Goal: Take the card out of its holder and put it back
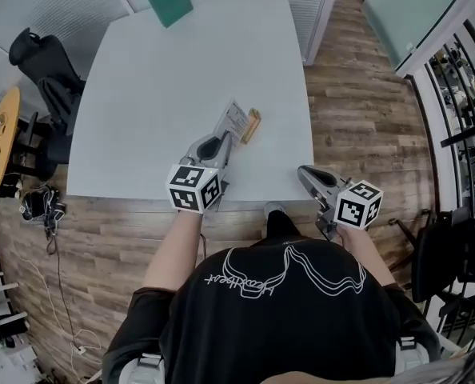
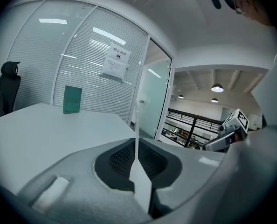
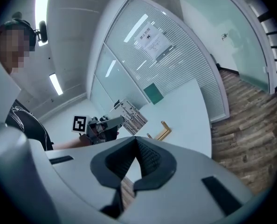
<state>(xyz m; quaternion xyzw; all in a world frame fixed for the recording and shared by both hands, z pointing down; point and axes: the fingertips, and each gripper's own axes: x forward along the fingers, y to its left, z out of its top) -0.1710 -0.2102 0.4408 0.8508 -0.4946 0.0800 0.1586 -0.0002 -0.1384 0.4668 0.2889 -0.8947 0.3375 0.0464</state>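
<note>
Above the table's near half: card (image 1: 235, 122) held up, clear of the holder (image 1: 251, 126) and just beside it.
Card grip: left gripper (image 1: 223, 140) pinched on the card's near end; the card shows edge-on between its pads.
Holder: empty, resting on the table (image 1: 165, 78).
Right gripper (image 1: 305, 174): jaws together with nothing in them, off the table's near corner.
Done: taking out looks complete.
Left: slot the card back into the holder, then release.
</note>
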